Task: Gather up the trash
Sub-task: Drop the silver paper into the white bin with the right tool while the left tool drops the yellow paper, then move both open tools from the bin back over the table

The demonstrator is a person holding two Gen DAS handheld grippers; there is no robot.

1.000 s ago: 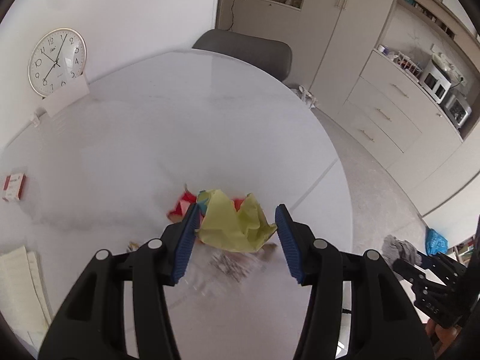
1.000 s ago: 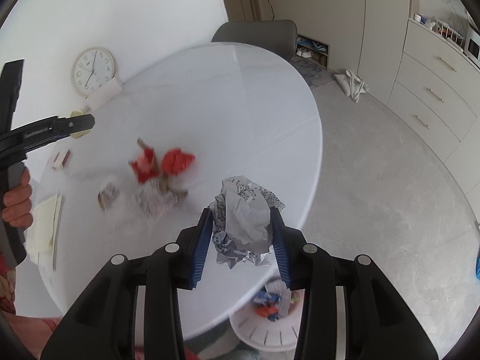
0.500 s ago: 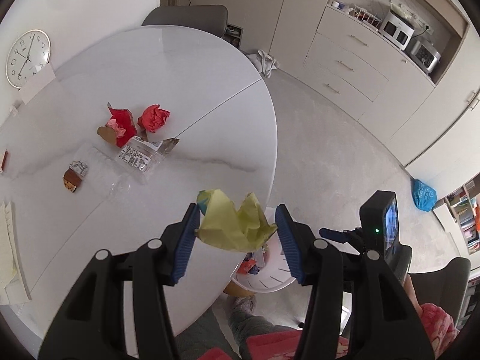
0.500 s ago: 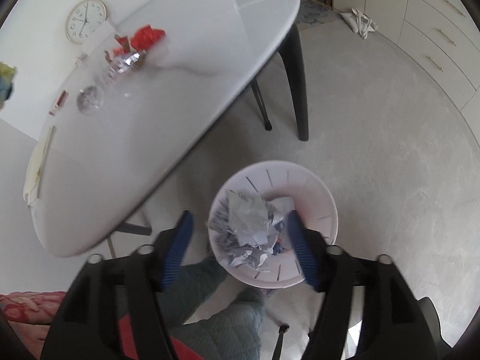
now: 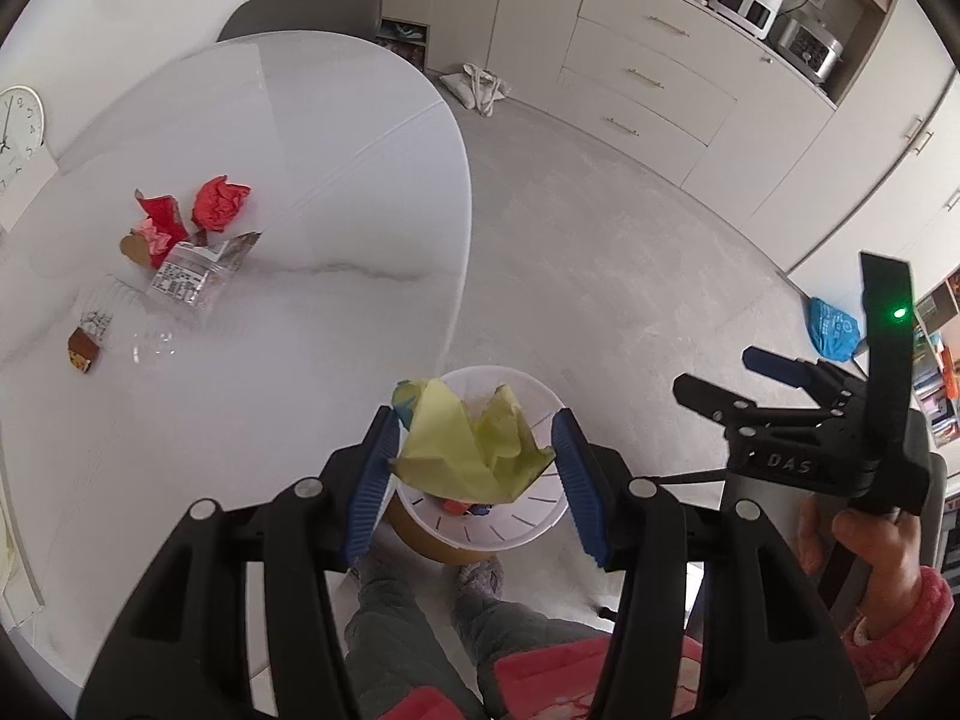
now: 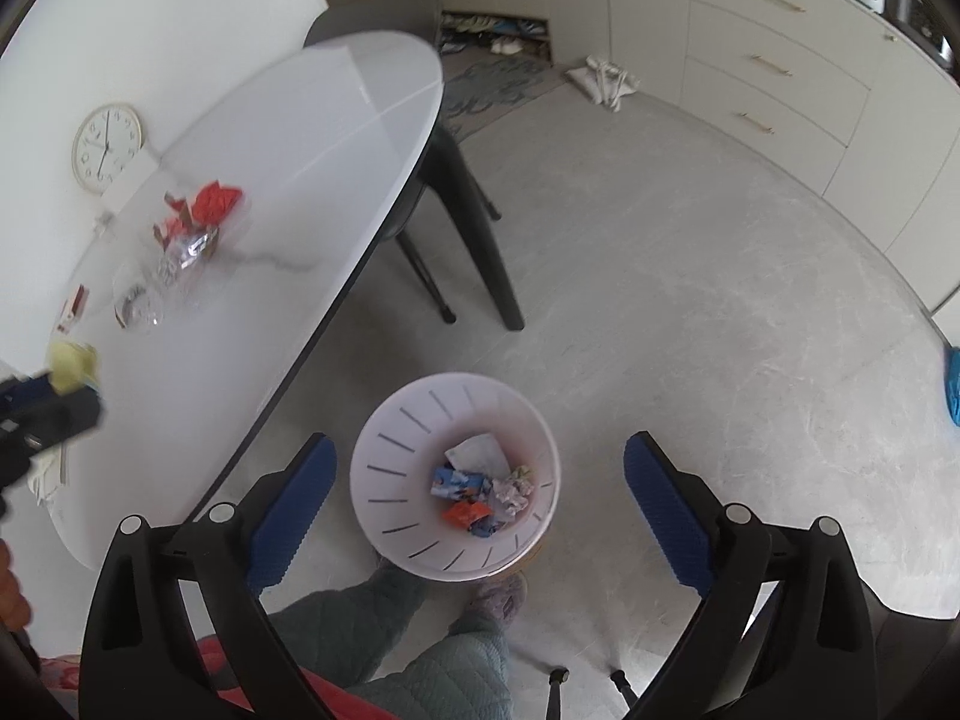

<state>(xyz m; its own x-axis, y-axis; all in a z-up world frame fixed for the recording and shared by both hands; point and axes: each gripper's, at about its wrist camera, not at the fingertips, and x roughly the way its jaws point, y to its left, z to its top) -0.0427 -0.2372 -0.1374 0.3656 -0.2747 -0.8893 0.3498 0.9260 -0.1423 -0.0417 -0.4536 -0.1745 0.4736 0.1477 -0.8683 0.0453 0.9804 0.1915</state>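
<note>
Your right gripper [image 6: 474,492] now gapes empty, its crumpled wad dropped into the bin [image 6: 384,438] at lower centre; your left gripper [image 5: 474,468] hangs over the bin, clamping the yellow paper [image 5: 462,444].

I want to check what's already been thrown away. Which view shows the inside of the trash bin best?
The right wrist view: the trash bin sits unobstructed, wrappers visible inside. In the left wrist view, the yellow paper in the left gripper hides most of it.

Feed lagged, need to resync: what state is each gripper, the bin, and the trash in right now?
left gripper: shut on yellow paper, above the bin
right gripper: open, empty, over the bin
white bin: upright on floor, holding several wrappers
red wrappers: on the table, uncollected
</note>
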